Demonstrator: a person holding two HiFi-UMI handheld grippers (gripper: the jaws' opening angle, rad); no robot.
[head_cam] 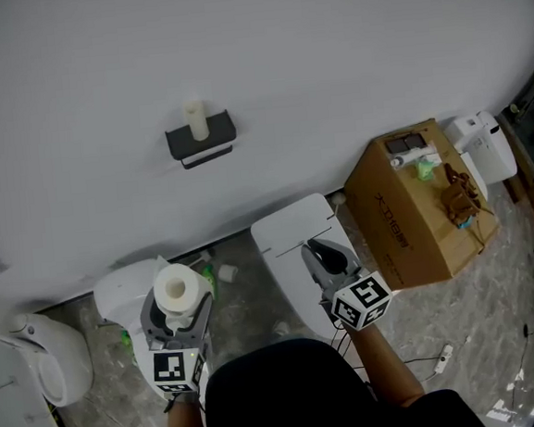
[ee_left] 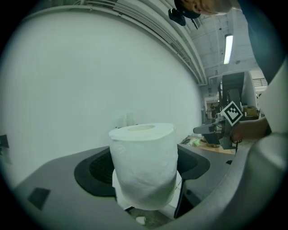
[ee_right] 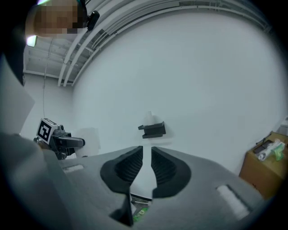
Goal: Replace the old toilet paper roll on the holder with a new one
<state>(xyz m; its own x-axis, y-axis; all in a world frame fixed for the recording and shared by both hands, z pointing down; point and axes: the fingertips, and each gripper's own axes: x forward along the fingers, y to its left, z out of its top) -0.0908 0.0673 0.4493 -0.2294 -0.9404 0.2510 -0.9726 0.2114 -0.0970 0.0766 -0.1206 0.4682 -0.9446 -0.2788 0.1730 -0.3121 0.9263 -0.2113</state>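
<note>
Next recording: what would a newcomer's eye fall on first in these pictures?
The full white toilet paper roll stands upright, clamped in the left gripper, low in the head view. On the bare wall above, a dark holder carries a thin pale old roll standing on end. The right gripper is shut and empty, pointing toward that holder.

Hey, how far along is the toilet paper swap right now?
Done: the new roll is picked up, clamped upright in the left gripper. In hand: it faces the wall, short of the holder. Left: the thin old roll stands on the holder; the right gripper, shut and empty, has not removed it yet.
</note>
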